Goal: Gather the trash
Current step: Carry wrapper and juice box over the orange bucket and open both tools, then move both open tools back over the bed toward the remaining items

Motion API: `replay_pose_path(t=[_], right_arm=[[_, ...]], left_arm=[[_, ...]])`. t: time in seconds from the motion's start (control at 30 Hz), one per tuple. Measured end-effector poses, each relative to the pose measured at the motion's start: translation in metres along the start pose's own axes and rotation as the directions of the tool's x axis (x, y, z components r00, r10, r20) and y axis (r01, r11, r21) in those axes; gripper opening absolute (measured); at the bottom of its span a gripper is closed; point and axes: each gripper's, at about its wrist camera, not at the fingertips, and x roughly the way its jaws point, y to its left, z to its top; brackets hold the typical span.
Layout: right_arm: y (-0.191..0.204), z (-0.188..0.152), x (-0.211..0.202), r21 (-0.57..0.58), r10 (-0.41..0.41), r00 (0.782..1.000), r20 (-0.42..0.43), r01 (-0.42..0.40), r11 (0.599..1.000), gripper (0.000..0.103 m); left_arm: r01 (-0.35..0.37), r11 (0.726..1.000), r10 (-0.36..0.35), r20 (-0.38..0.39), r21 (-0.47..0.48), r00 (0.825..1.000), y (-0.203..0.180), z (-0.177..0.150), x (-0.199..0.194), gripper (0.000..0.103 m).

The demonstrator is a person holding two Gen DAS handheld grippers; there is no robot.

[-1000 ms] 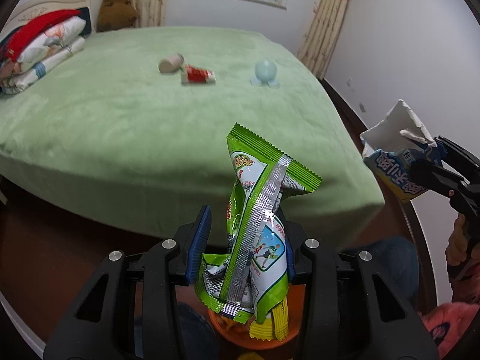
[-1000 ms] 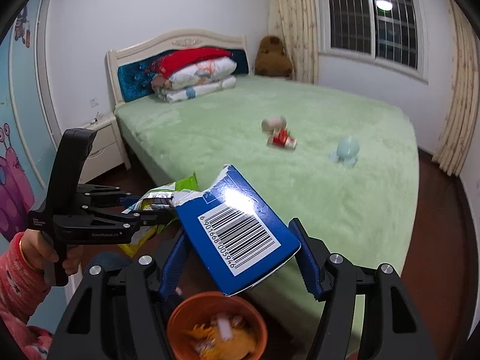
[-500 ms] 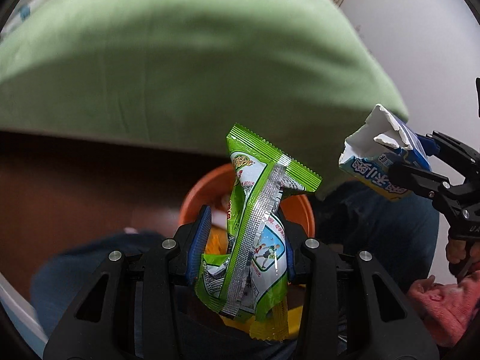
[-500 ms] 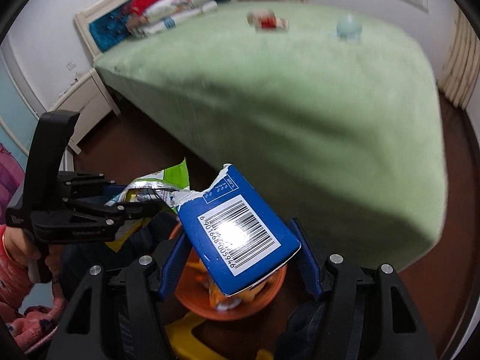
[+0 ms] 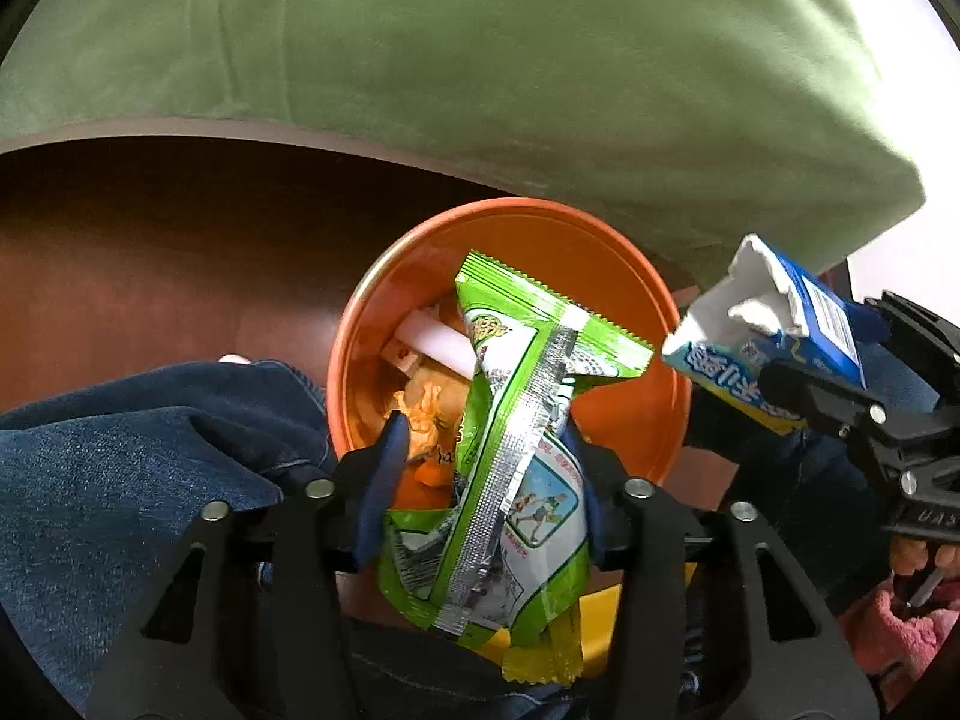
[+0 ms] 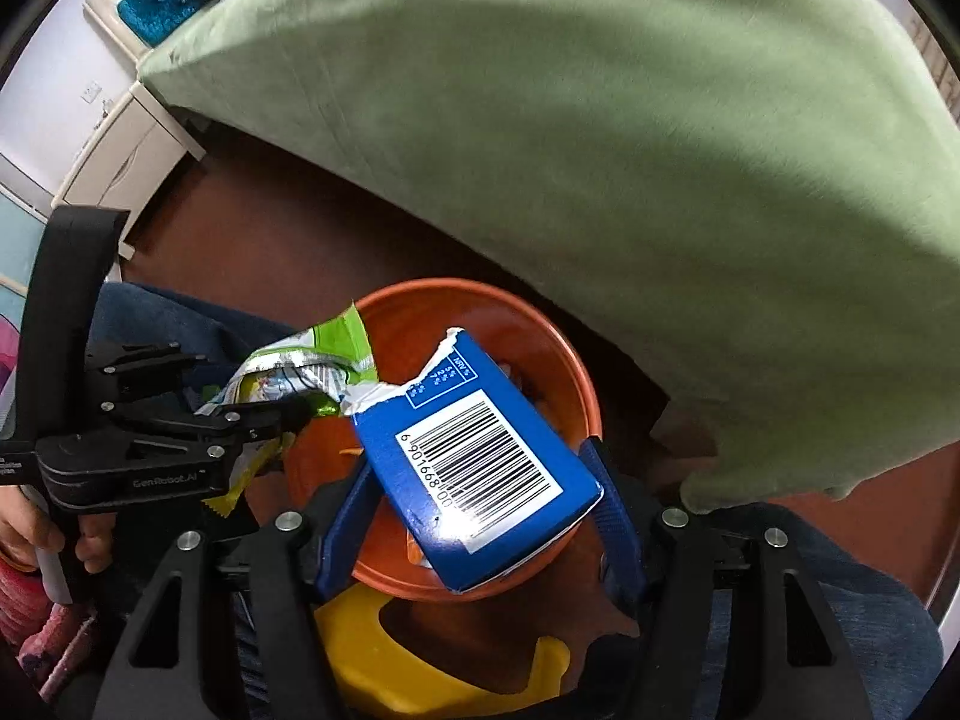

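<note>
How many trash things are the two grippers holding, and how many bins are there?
Green snack wrapper, held by the left hand-held gripper: 1
Blue carton, held by the right hand-held gripper: 1
Orange bin, with some trash already inside: 1
Total: 3

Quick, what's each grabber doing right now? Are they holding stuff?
Left gripper: shut on the green snack wrapper, over the orange bin.
Right gripper: shut on the torn blue carton, over the same bin.
</note>
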Motion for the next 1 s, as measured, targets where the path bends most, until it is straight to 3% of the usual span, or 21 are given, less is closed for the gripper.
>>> replay_pose_path(t=[0.1,0.8,1.0], right_arm=[[-0.002,0.001,-0.003,0.005,-0.02,1.0,0.011,0.02,1.0,0.083],[-0.018,0.003,-0.021,0.066,0.008,0.998,0.063,-0.012,0.998,0.083],[-0.024,0.008,-0.046,0.087,0.016,0.992,0.129,-0.027,0.996,0.083]], left_arm=[[-0.038,0.999,0.038,0.023,-0.009,0.999,0.0,0.0,-0.002,0.074],[-0.033,0.999,0.034,0.063,-0.016,0.997,0.003,0.008,-0.017,0.076],[-0.015,1.0,0.015,0.117,0.002,0.993,0.0,0.015,-0.043,0.076]])
